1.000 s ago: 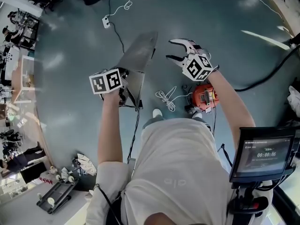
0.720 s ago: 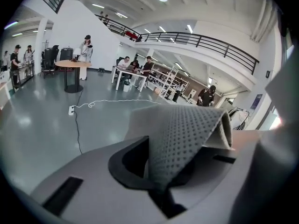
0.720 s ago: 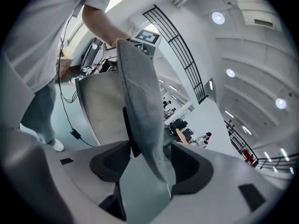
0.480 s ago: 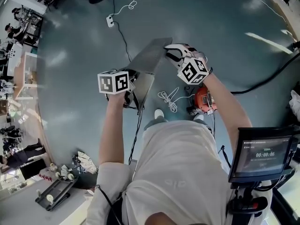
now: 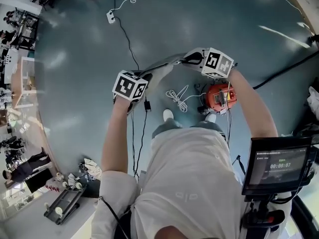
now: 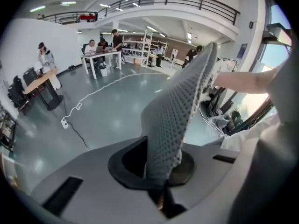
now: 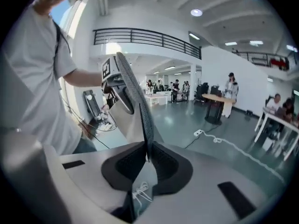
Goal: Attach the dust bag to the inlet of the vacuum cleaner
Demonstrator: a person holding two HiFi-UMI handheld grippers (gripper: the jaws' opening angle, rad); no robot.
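A grey dimpled dust bag (image 5: pixel 165 65) hangs stretched between my two grippers above the floor. My left gripper (image 5: pixel 146 79) is shut on its near end; in the left gripper view the bag (image 6: pixel 180 111) rises from the closed jaws (image 6: pixel 161 174). My right gripper (image 5: pixel 192 58) holds the other end. Its jaws have just been closing, and in the right gripper view the pads pinch the bag's thin edge (image 7: pixel 140 104) where they meet (image 7: pixel 146 158). The orange vacuum cleaner (image 5: pixel 220 97) lies on the floor below my right gripper, beside the person's feet.
A white coiled cord (image 5: pixel 177 99) lies on the floor left of the vacuum cleaner. A black cable runs to a white power strip (image 5: pixel 110 17) farther out. A screen (image 5: pixel 276 166) on a stand is at the lower right. Desks and people stand far off.
My right gripper swung in from beside the bag, with jaws wide, and closed on the bag's far end. Both grippers rolled and sank, so the bag now shows edge-on.
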